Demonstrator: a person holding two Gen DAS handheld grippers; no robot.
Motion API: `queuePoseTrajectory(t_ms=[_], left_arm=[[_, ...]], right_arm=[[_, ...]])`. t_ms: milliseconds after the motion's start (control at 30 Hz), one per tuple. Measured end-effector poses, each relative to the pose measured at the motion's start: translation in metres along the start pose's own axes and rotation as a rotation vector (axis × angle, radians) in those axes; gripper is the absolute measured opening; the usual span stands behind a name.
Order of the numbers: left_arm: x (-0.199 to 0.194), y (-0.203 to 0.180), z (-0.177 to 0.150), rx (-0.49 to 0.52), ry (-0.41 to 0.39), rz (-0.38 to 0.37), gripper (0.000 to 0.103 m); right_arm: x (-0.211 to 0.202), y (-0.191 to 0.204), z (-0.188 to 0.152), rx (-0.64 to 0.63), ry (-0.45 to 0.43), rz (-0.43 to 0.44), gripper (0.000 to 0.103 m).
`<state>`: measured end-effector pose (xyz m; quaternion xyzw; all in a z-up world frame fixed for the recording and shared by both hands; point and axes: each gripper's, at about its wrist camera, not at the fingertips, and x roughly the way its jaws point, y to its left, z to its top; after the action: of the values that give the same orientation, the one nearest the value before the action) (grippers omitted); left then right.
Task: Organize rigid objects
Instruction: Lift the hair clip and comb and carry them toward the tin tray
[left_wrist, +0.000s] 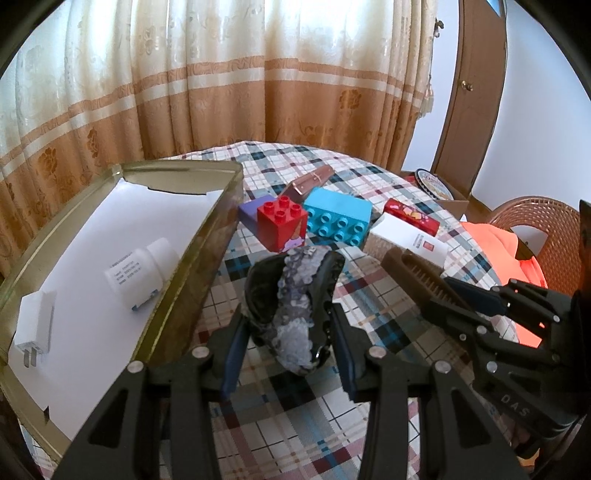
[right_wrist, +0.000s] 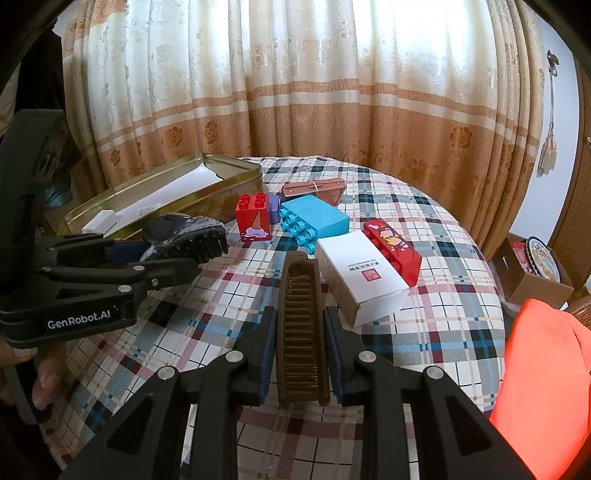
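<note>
The left claw (left_wrist: 288, 332) is closed on a black hair claw clip with grey crystals (left_wrist: 295, 302), holding it above the counter (left_wrist: 280, 424) just to the right of the gold tin (left_wrist: 192, 266). The right claw (right_wrist: 300, 354) grips a brown comb (right_wrist: 301, 317) by its 2 long sides, also near the tin but further right. Only the left wrist view looks into the tin: on its white paper lining lie a white bottle (left_wrist: 142, 273) and a white charger plug (left_wrist: 33, 328). The right wrist view shows just the tin's rim (right_wrist: 166, 184) and hints of these items. Beyond the tin's right wall stand a red brick (left_wrist: 282, 223), a purple brick (left_wrist: 251, 212) and a turquoise brick (left_wrist: 338, 218), with a copper case (left_wrist: 310, 179) behind them. Only the right wrist view shows clearly the white box (right_wrist: 360, 277) touching a red printed brick (right_wrist: 393, 247), and the teeth of the clip (right_wrist: 195, 240). An orange cloth (right_wrist: 543, 380) lies at the far right.
</note>
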<state>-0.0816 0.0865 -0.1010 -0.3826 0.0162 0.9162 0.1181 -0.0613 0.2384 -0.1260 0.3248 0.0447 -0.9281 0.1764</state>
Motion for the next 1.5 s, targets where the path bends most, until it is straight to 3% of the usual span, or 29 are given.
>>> queuePoseTrajectory(t_ms=[1500], left_arm=[[-0.026,-0.006,0.0,0.025,-0.14,0.006,0.042]], right_arm=[[-0.012,0.001,-0.001,-0.001,-0.072,-0.003,0.027]])
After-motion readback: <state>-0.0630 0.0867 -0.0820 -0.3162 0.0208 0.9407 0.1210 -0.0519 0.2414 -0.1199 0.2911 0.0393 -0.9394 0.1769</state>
